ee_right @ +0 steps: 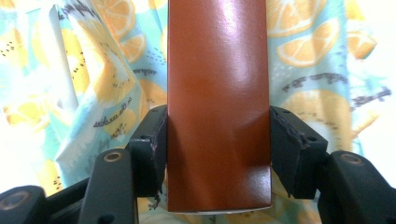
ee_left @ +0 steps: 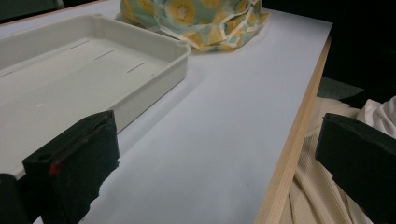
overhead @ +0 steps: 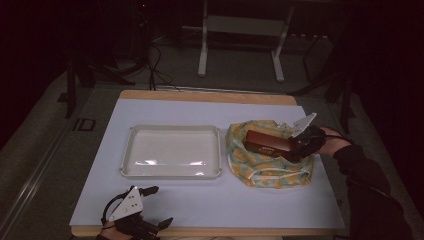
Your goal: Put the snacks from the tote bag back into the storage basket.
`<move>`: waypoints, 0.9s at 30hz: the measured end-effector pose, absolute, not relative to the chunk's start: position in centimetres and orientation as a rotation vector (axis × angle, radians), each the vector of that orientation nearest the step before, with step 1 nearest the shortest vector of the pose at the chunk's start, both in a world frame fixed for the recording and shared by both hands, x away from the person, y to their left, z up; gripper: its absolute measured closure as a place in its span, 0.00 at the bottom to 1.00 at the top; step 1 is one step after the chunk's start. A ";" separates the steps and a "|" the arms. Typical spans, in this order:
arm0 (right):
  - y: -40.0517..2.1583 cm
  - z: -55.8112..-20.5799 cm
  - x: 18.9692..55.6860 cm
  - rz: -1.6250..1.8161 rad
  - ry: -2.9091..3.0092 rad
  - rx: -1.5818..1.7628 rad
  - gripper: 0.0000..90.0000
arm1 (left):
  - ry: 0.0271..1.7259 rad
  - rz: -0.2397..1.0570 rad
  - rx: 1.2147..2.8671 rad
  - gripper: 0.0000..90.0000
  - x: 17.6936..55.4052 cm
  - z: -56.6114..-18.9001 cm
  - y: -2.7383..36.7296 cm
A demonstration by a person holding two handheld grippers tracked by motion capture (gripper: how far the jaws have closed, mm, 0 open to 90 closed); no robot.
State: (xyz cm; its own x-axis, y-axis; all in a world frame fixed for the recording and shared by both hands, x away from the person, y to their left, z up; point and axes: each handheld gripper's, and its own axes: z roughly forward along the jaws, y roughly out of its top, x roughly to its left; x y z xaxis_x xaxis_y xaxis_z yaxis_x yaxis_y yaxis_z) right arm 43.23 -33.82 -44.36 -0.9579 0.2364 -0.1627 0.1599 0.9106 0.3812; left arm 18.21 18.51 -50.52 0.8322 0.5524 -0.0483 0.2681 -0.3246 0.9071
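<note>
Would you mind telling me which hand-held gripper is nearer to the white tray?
The left. The left hand-held gripper hovers open off the near edge of the white tray. The right hand-held gripper is off beyond the tray's right side, shut on the brown box over the fruit-print bag.

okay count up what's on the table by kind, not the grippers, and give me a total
Trays: 1, white tray
Bags: 1, fruit-print fabric bag
Boxes: 1, brown box, held over the bag by the right gripper
Total: 3
</note>
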 end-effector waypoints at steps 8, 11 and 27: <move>-34.0 -42.7 42.9 0.561 2.850 0.293 0.48 | 0.615 0.327 1.921 0.00 18.2 -50.5 18.5; -34.2 -41.4 42.7 0.572 2.827 0.304 0.48 | 0.610 0.333 1.920 0.00 18.2 -50.5 18.5; -32.9 -36.2 42.2 0.672 2.757 0.249 0.48 | 0.606 0.333 1.918 0.00 18.1 -50.4 18.5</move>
